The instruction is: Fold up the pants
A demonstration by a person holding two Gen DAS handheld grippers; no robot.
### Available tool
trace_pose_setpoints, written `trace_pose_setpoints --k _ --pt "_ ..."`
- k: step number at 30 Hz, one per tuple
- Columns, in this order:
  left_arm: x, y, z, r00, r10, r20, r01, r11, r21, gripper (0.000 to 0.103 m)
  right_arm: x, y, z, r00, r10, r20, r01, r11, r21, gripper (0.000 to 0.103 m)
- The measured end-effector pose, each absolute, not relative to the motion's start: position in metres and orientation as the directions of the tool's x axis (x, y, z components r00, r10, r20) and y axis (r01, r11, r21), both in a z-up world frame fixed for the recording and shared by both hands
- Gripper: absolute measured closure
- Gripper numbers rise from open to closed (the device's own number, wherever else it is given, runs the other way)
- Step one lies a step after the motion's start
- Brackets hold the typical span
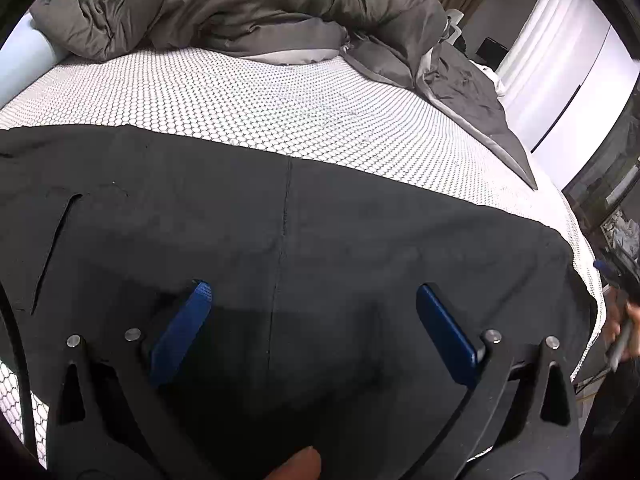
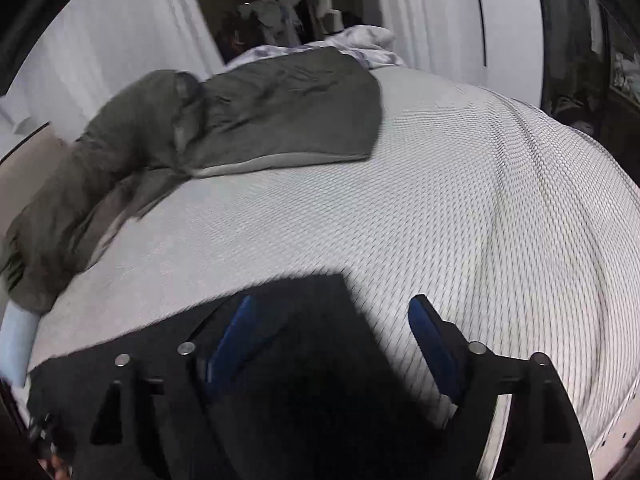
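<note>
Looking from your left wrist: the black pants [image 1: 320, 240] lie spread flat on the bed [image 1: 240, 96], a gray duvet [image 1: 240, 4] bunched behind. Your left gripper [image 1: 314, 304] hangs wide open over them, holding nothing. From your right wrist: your right gripper [image 2: 332, 316] stands wide open, empty, above the pants' edge.

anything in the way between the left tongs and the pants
Nothing visible. The left tongs hang open right over the black pants, spread flat on the mattress. The grey duvet lies bunched farther back, clear of them.
</note>
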State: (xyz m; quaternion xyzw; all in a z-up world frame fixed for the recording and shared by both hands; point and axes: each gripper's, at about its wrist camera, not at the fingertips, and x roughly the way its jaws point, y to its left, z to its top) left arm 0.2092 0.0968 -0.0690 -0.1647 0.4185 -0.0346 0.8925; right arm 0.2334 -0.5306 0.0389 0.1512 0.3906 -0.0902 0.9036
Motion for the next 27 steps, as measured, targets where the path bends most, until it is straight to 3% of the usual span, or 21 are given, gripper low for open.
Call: trace_pose_setpoints --k 8,17,19,22,23,25,27 --pt "0.189 0.063 -0.064 0.658 -0.229 -0.717 0.053 0.964 -0.260 0.001 0.190 -0.423 0.001 0.620 0.128 -0.774 0.063 0.975 0.212 0.015" --pt "0.175 0.001 -0.089 0.584 -0.207 -0.785 0.211 0.972 -0.100 0.001 0.187 -0.306 -0.050 0.540 0.035 -0.841 -0.247 0.962 -0.119 0.015" --pt "0.176 0.001 -0.093 0.578 -0.216 -0.787 0.214 0.971 -0.109 0.001 0.185 -0.333 -0.048 0.542 0.019 -0.840 -0.207 0.972 -0.112 0.015" --pt "0.176 0.004 -0.092 0.576 -0.235 -0.783 0.207 0.968 -0.139 0.001 0.180 -0.404 -0.043 0.569 -0.233 -0.789 0.023 0.963 -0.267 0.017" --pt "0.175 0.003 -0.092 0.574 -0.251 -0.779 0.214 0.965 -0.153 0.001 0.179 -0.427 -0.043 0.572 -0.251 -0.781 0.062 0.963 -0.264 0.021" --pt "0.177 0.002 -0.092 0.574 -0.243 -0.782 0.217 0.966 -0.142 0.001 0.176 -0.457 -0.042 0.584 -0.141 -0.800 0.072 0.990 -0.122 0.024" --pt "0.177 -0.001 -0.092 0.577 -0.217 -0.787 0.212 0.971 -0.112 0.001 0.177 -0.446 -0.040 0.595 -0.189 -0.781 0.060 0.980 -0.191 0.023"
